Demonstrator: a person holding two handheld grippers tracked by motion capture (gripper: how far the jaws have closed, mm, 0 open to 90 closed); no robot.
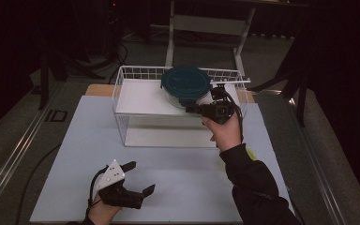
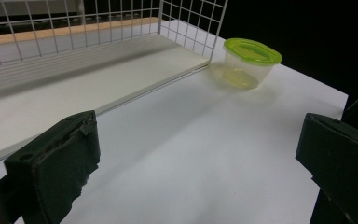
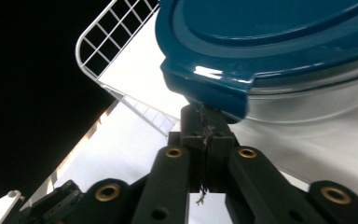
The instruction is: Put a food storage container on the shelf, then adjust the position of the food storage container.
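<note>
Two tools. Right tool (image 1: 193,108): jaws closed together, tips just under the lid tab of the blue-lidded bowl (image 1: 186,85) on the rack shelf (image 1: 140,99), probably to nudge it. Left tool (image 1: 139,178): open, idle over the bench (image 1: 178,183).

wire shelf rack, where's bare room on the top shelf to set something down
The wire shelf rack has its top shelf bare at left, between the left wire wall and the teal-lidded glass container. The right end is crowded by that container and the right gripper.
</note>
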